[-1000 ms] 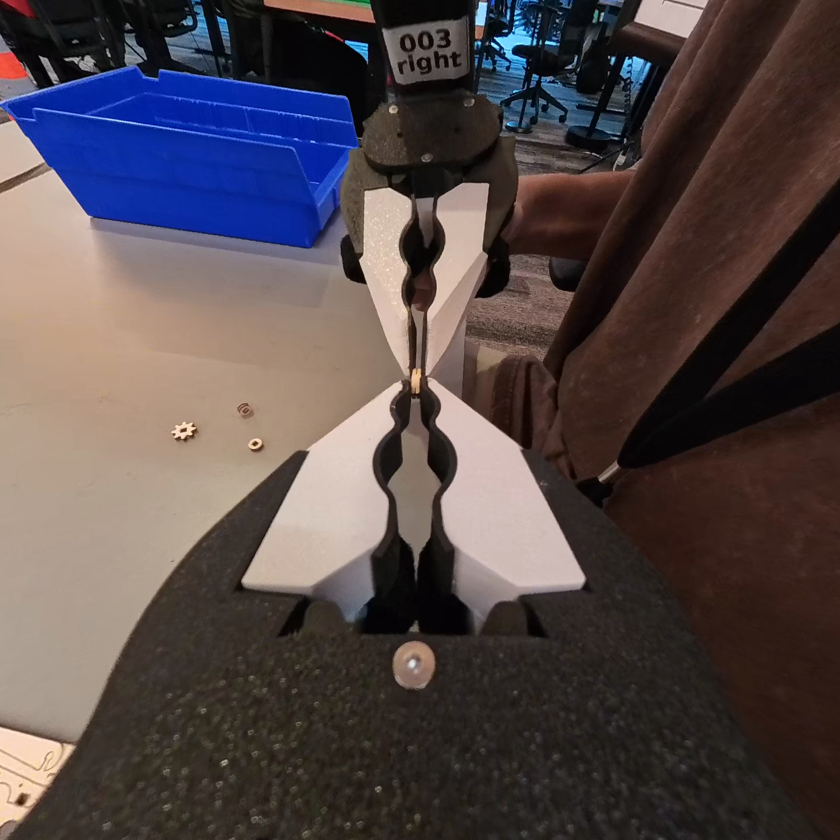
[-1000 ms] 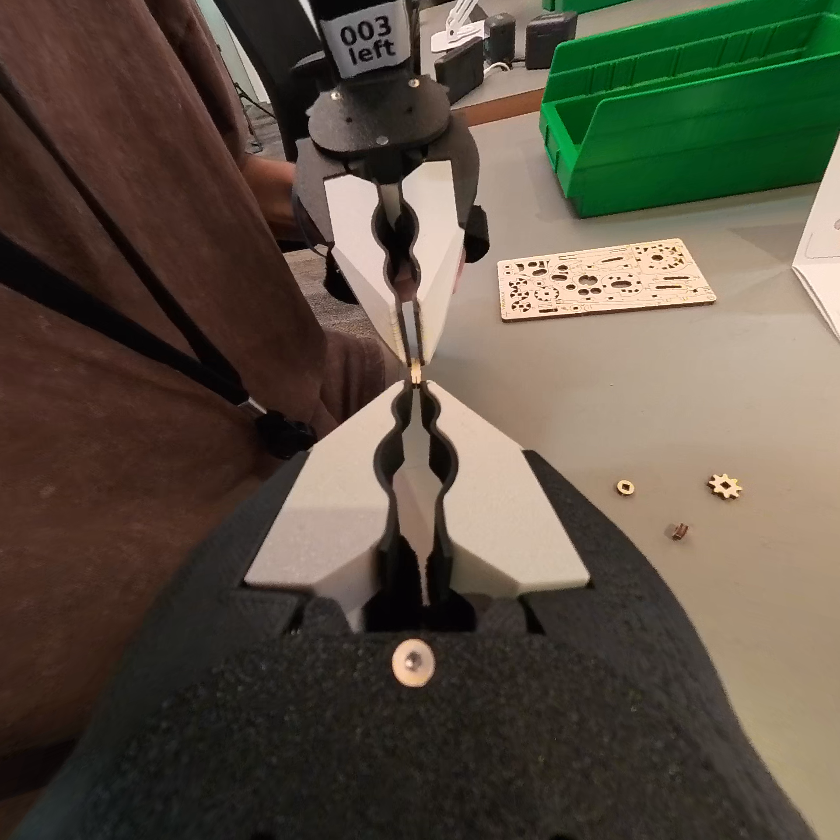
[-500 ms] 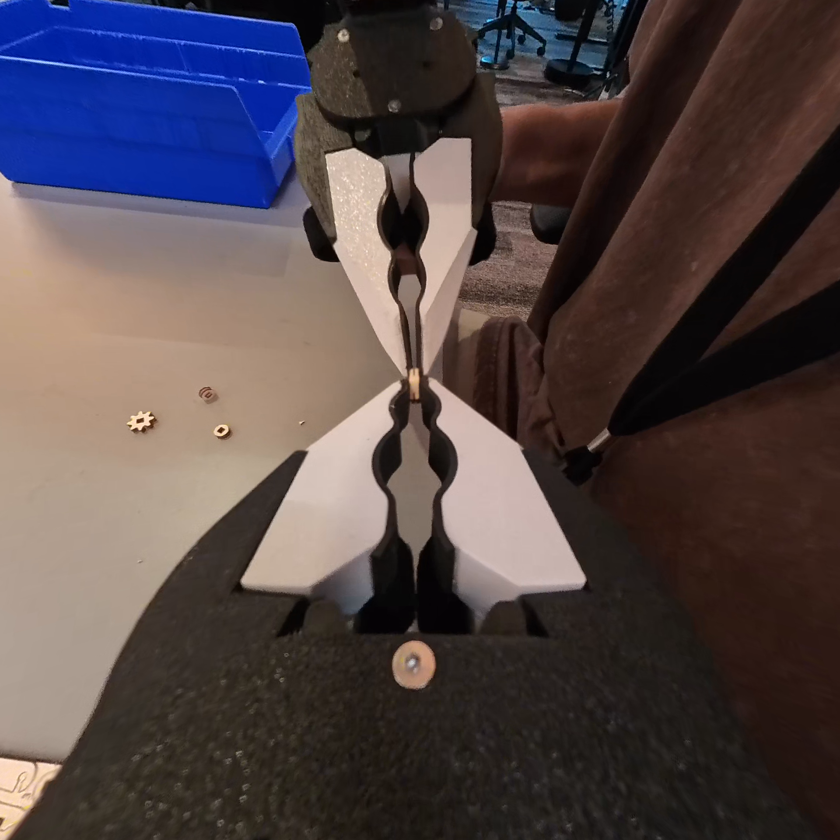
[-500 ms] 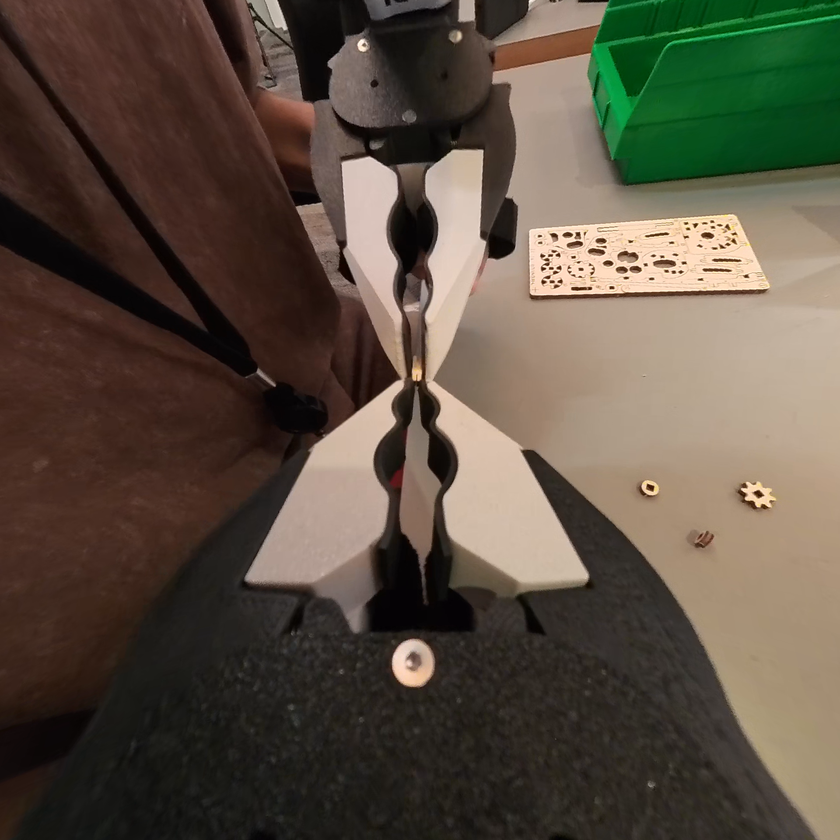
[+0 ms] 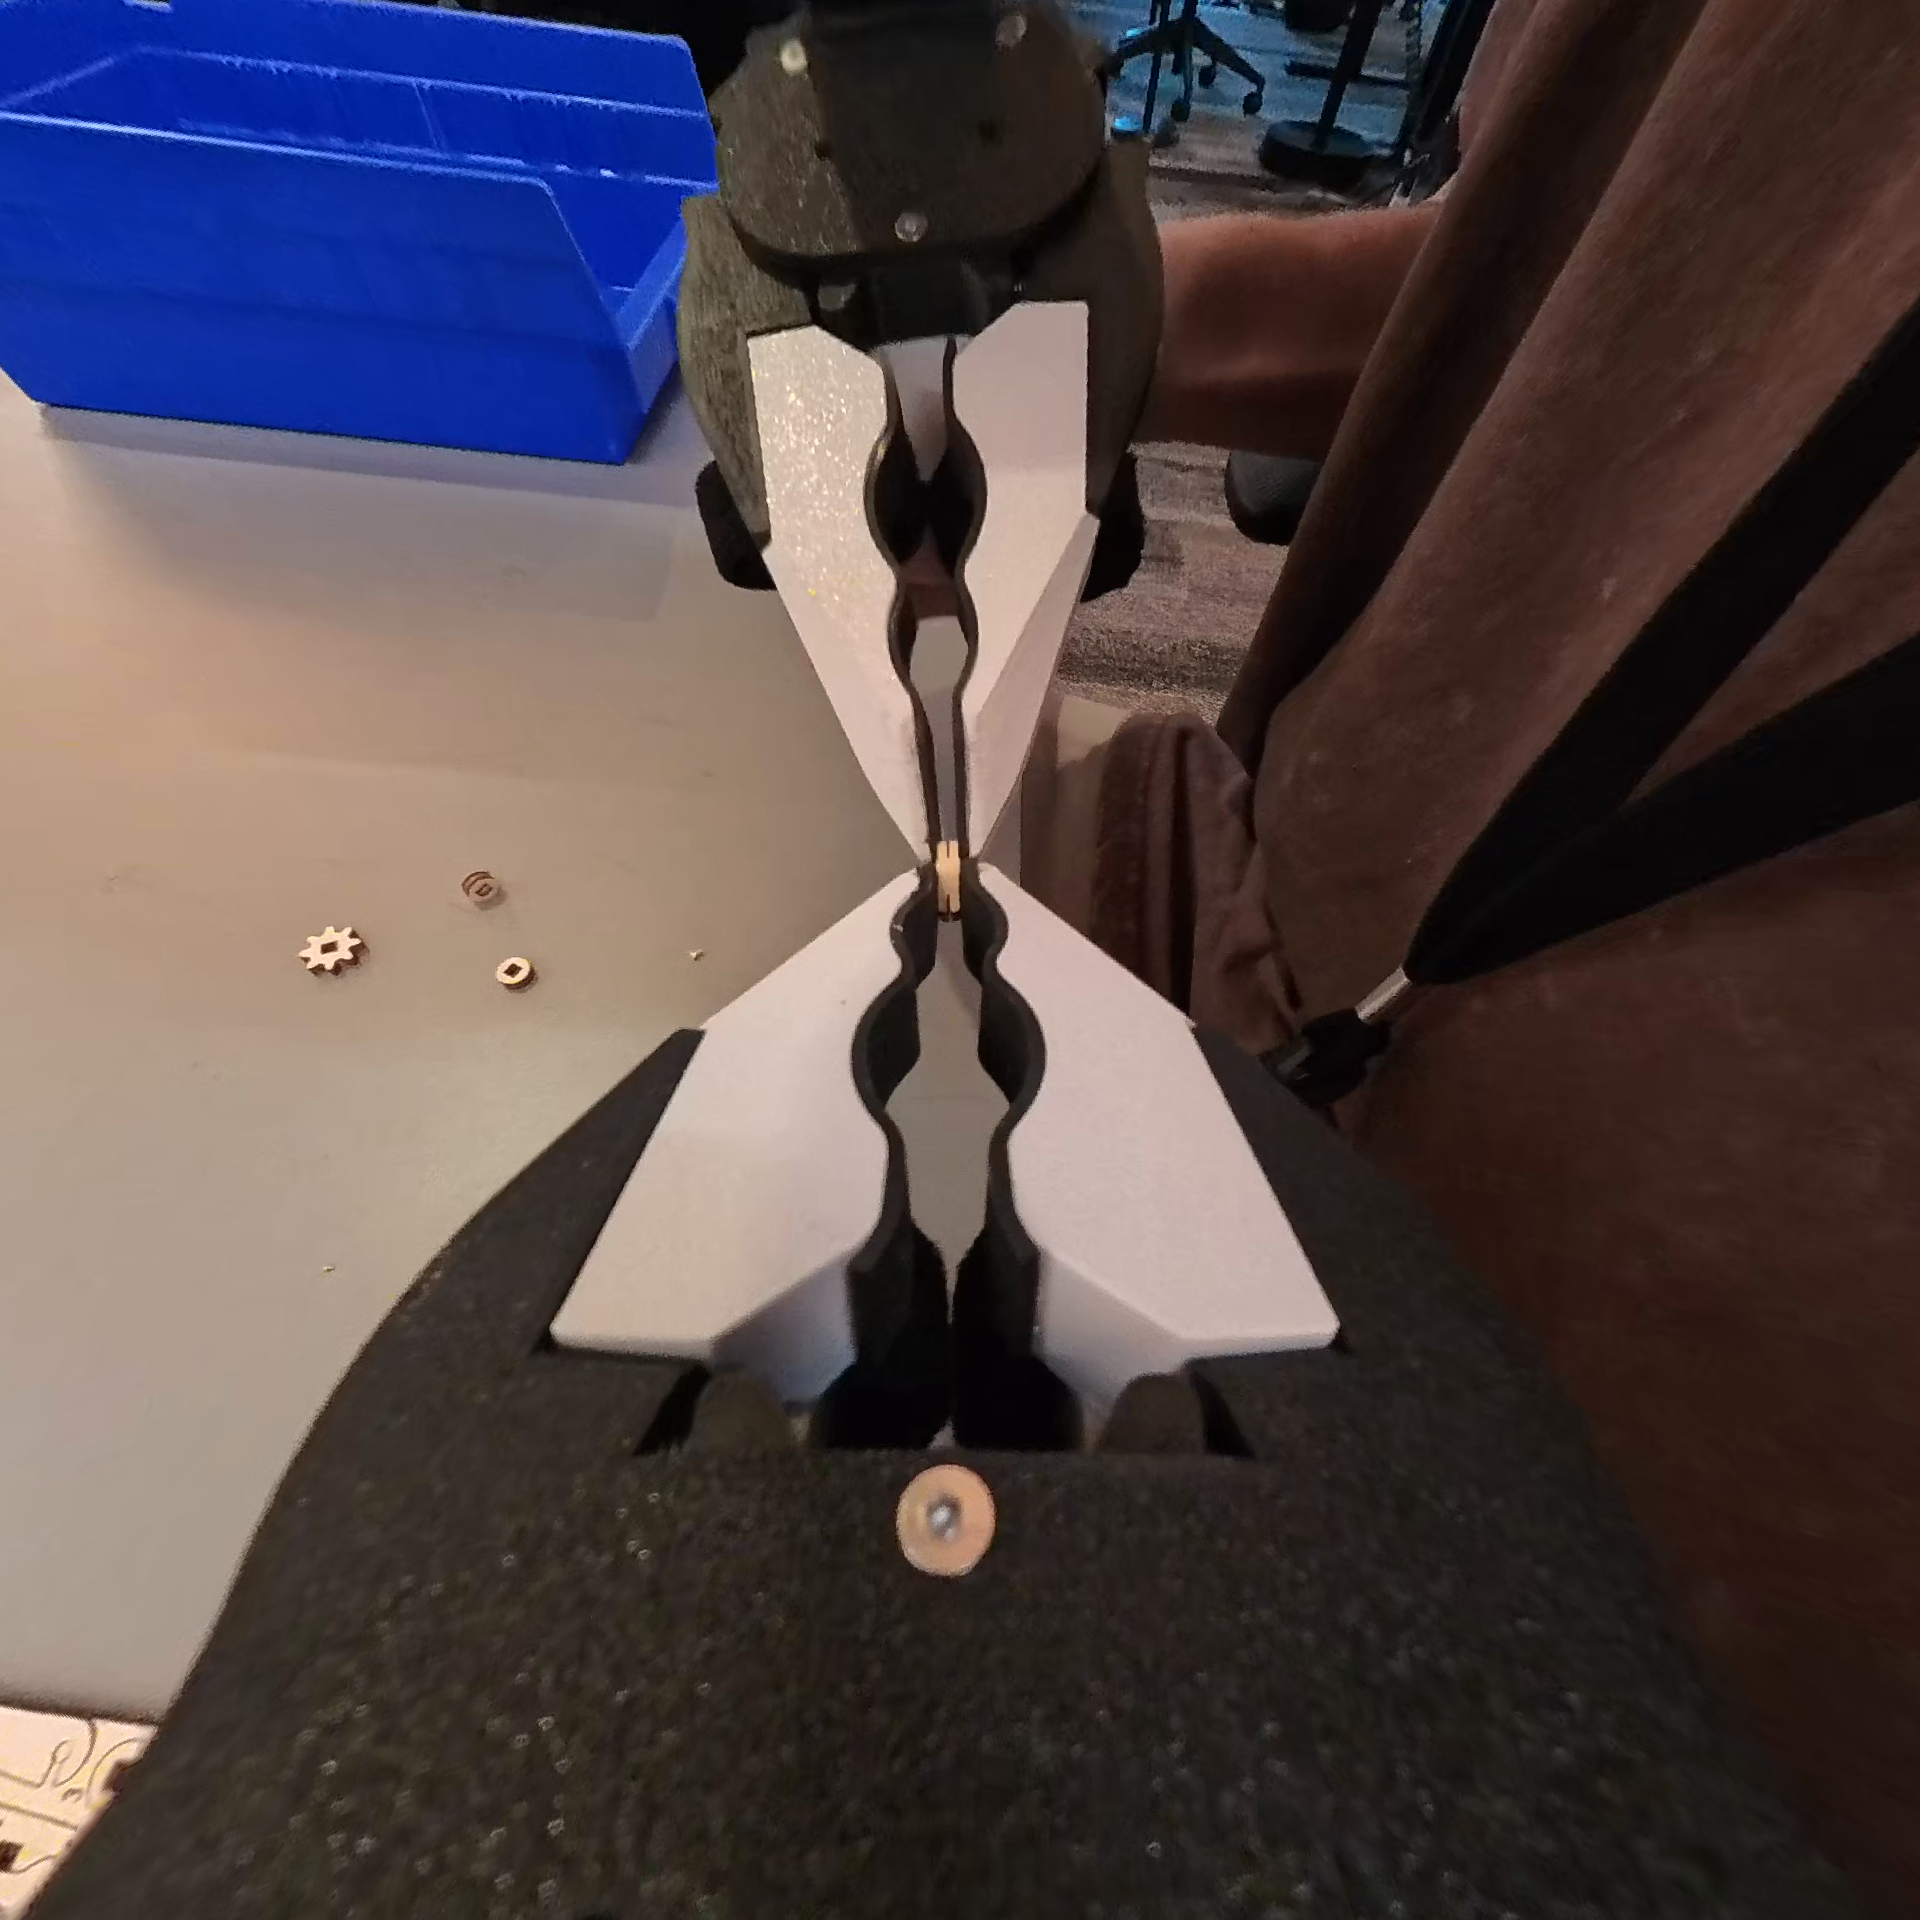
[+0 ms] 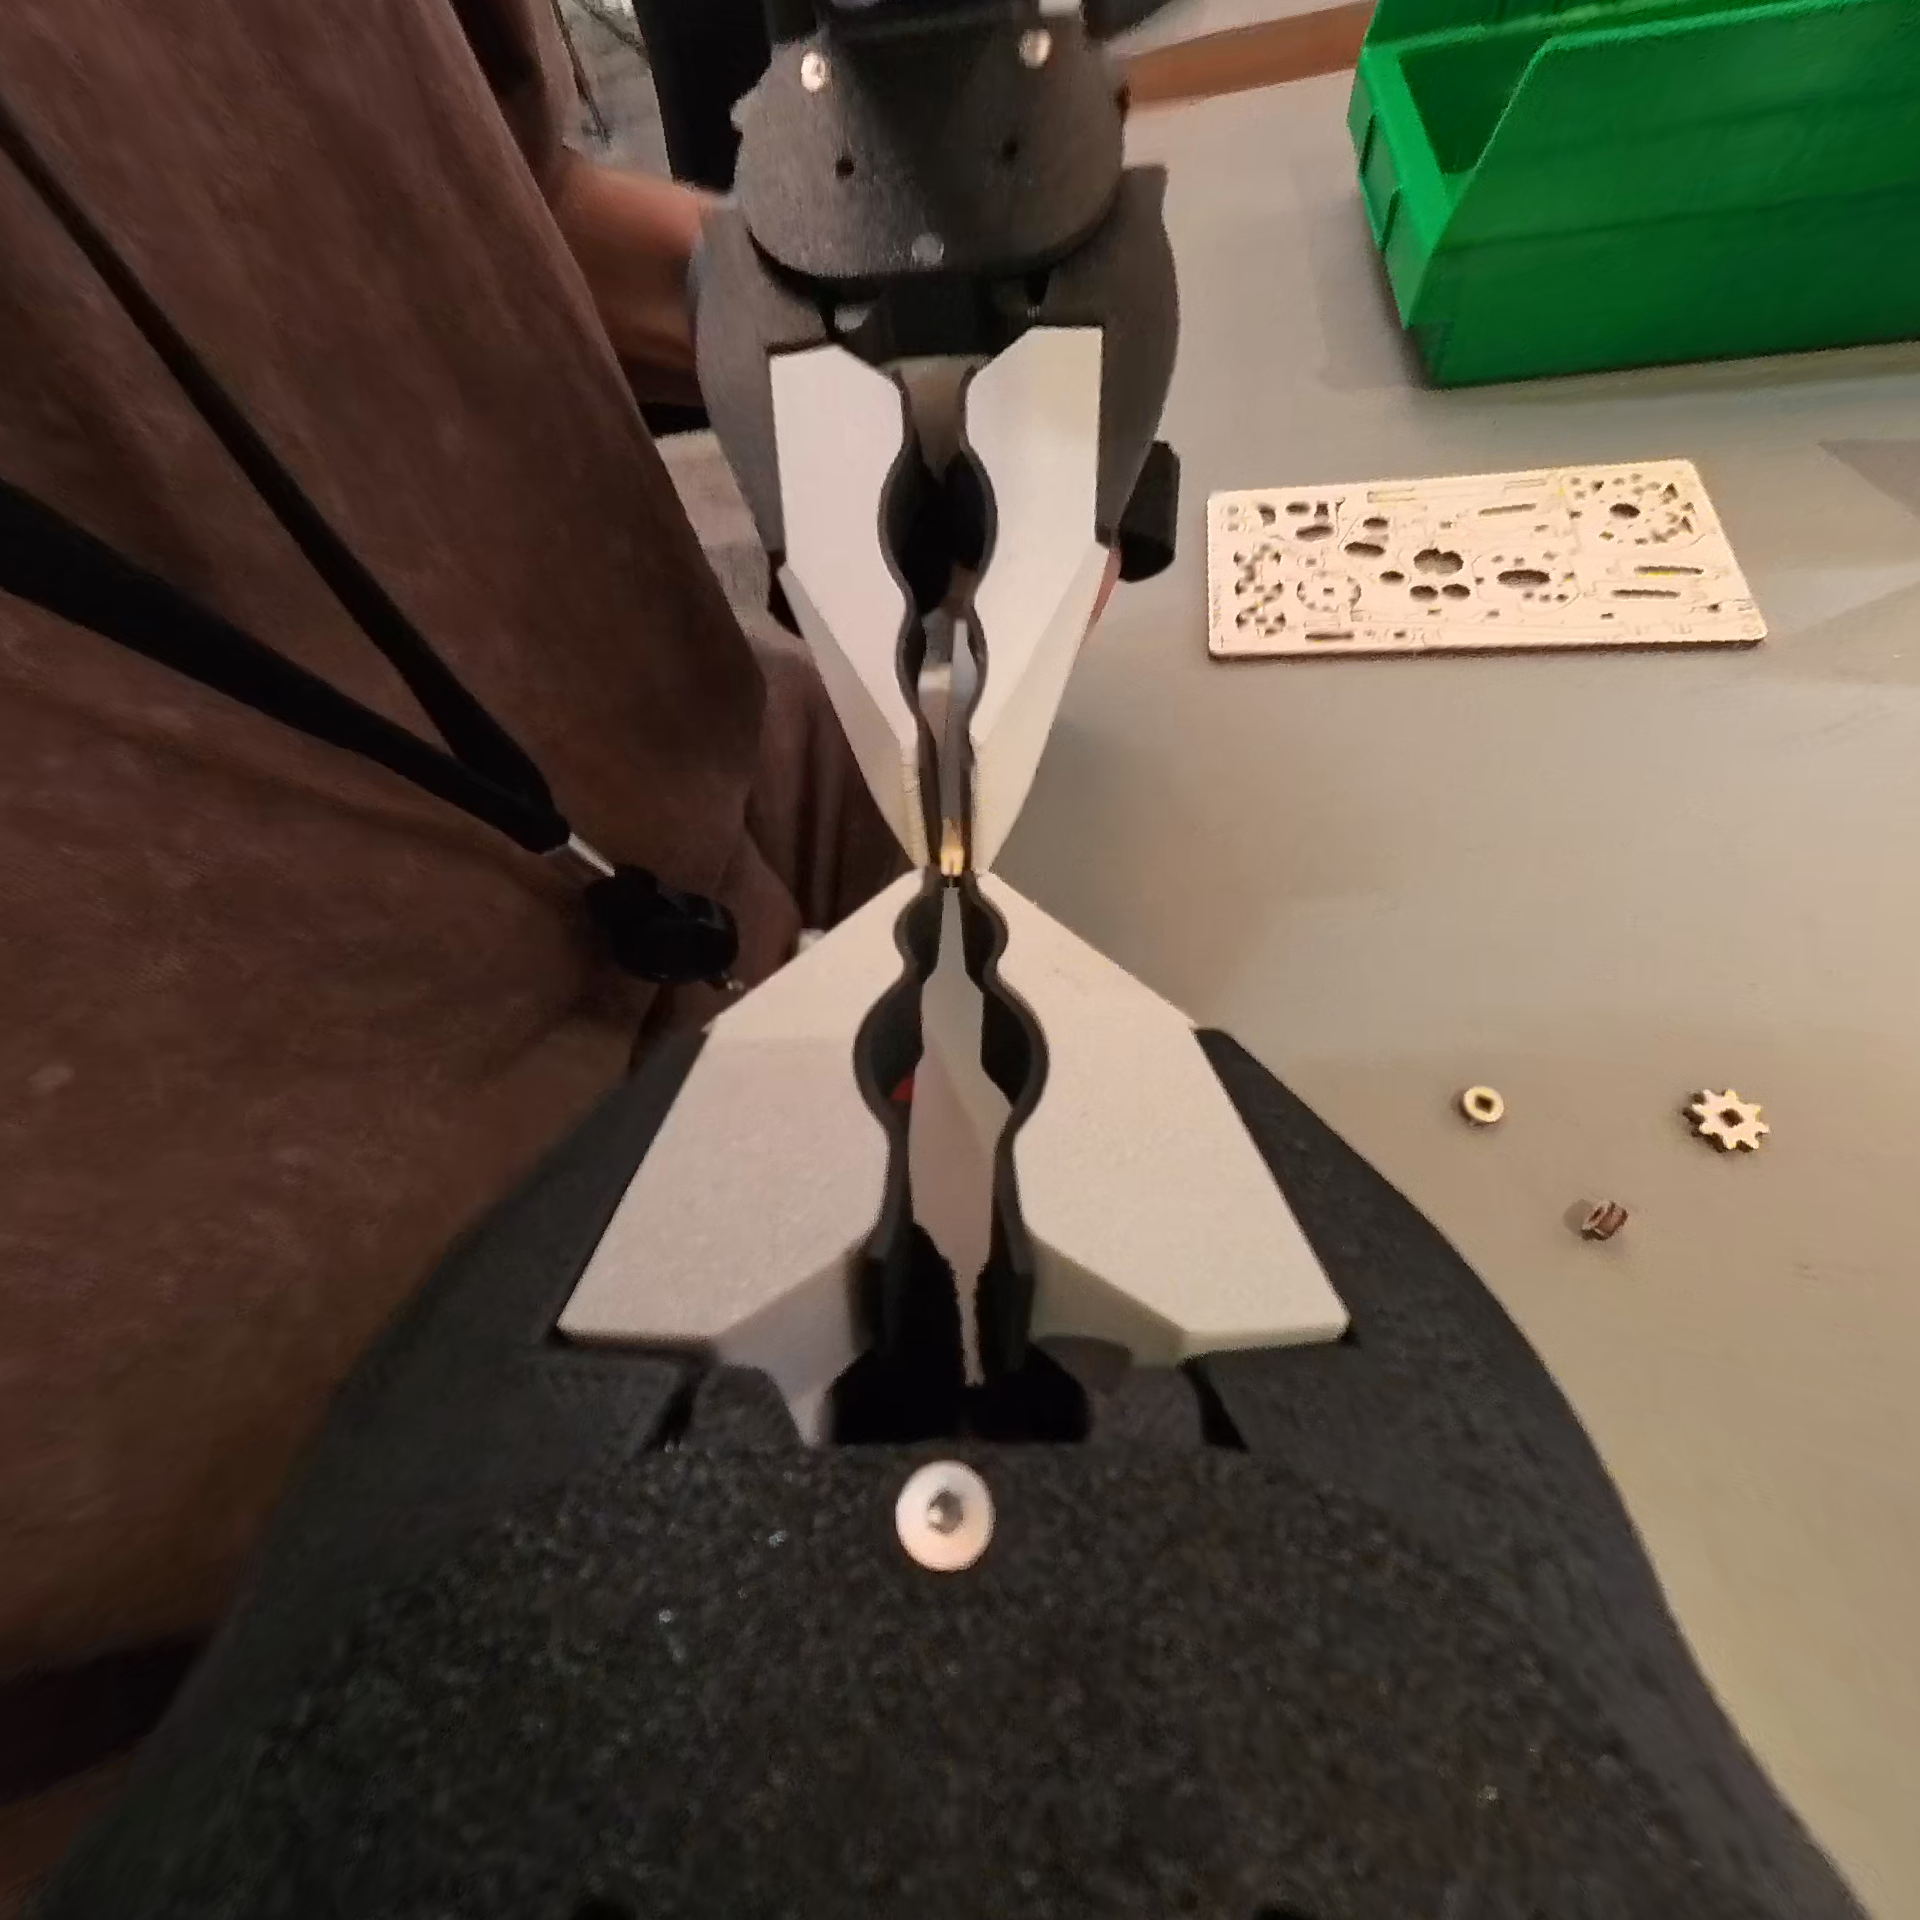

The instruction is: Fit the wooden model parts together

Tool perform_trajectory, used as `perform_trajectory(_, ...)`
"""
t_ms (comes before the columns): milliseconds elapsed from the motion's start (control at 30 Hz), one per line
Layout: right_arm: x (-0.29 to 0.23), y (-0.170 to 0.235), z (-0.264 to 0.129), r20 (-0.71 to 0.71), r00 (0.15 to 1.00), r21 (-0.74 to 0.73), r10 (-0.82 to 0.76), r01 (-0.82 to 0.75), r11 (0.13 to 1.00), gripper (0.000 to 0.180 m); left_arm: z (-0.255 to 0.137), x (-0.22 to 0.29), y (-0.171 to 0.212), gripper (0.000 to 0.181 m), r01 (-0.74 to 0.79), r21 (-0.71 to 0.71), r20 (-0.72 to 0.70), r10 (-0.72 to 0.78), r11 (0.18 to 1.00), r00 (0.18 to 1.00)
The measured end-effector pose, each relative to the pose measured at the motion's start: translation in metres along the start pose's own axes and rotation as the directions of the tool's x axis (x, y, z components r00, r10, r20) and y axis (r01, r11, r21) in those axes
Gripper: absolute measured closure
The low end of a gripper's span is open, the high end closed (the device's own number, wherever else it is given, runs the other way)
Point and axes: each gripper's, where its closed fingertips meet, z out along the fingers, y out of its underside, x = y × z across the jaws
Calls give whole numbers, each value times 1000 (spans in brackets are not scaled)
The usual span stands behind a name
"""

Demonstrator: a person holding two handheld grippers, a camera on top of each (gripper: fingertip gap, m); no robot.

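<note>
Left gripper [image 5: 945, 902]: white fingers pinched nearly together at the tips, clamped on a small pale wooden part [image 5: 947, 881] seen edge-on; held above the table edge, tip to tip with the other tool

Right gripper [image 6: 948, 896]: fingers likewise drawn in to a narrow slit, tips meeting the same spot; a thin wooden piece [image 6: 952, 831] shows at the junction, though which tool carries which piece cannot be told apart from here. In the left wrist view the right gripper [image 5: 943, 831] points back toward the camera; in the right wrist view the left gripper [image 6: 940, 844] does the same

Person: brown garment [image 5: 1621, 727] just beside both tools, black lanyard straps [image 6: 312, 665] crossing it, a forearm [image 5: 1268, 312] behind the far tool

Loose wooden parts on the grey table [image 5: 312, 675], near each other, well apart from the grippers:
- gear with a square hole [image 6: 1725, 1119], lying flat
- small washer with a square hole [image 6: 1483, 1104], just beside the gear
- small darker round piece [image 6: 1603, 1218], nearer the camera in the right wrist view

Wooden parts sheet [image 6: 1475, 571]: flat on the table, many shapes already punched out, beyond the loose parts

Green bin [image 6: 1662, 187]: far corner of the right wrist view, behind the sheet

Blue bin [image 5: 332, 229]: far side of the table in the left wrist view
</note>
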Motion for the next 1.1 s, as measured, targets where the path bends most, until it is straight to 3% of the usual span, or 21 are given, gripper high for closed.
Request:
perform_trajectory(200, 6, 22, 13, -72, 991, -245, -115, 94, 965, 177, 11, -3, 27, 179, -59, -165, 45, 68, 984, 997)
perform_trajectory(333, 14, 16, 6, -96, 995, -135, -20, 7, 991, 173, 6, -12, 25, 179, -26, -147, 78, 38, 989, 996)
perform_trajectory(467, 54, 15, -19, -247, 964, -32, 102, -113, 993, 165, -6, -36, 25, 179, 50, -126, 178, -27, 991, 984)
perform_trajectory(633, 113, 54, -24, -524, 850, -144, 52, -149, 978, 168, -18, -65, 31, 179, 216, -73, 281, -187, 974, 941)
perform_trajectory(800, 127, 63, -4, -486, 874, -211, 2, -120, 970, 167, -19, -67, 24, 179, 296, -5, 247, -286, 955, 926)
perform_trajectory(1100, 130, 67, 9, -428, 903, -202, 46, -144, 969, 172, -30, -77, 18, 179, 334, 63, 272, -338, 940, 901)
